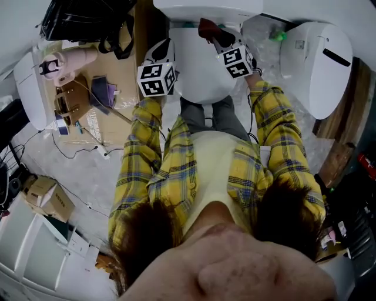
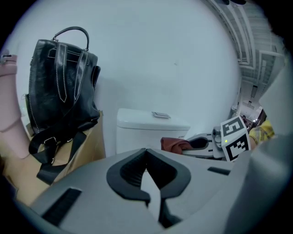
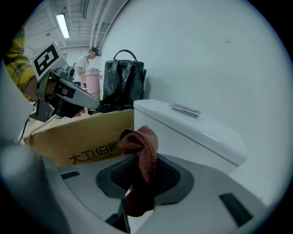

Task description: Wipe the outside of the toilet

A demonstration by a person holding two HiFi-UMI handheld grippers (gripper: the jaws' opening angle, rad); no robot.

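The white toilet stands in front of me, its closed lid [image 1: 202, 67] below the tank [image 1: 205, 8]. My right gripper [image 1: 216, 36] is over the lid's far right, shut on a red-brown cloth [image 1: 207, 27]. The right gripper view shows the cloth [image 3: 143, 153] bunched between the jaws of my right gripper [image 3: 139, 161], with the tank [image 3: 192, 130] just beyond. My left gripper [image 1: 163, 47] hovers at the lid's left side. In its own view the left gripper [image 2: 146, 153] is shut with nothing in it and faces the tank [image 2: 146, 125] and the cloth [image 2: 176, 145].
A black backpack [image 2: 59, 91] sits on a cardboard box [image 3: 78, 137] left of the toilet. A second white toilet [image 1: 320, 64] stands at the right. A pink appliance [image 1: 64, 62], a brown bag [image 1: 73, 100], cables and a small box [image 1: 50, 197] lie on the floor at left.
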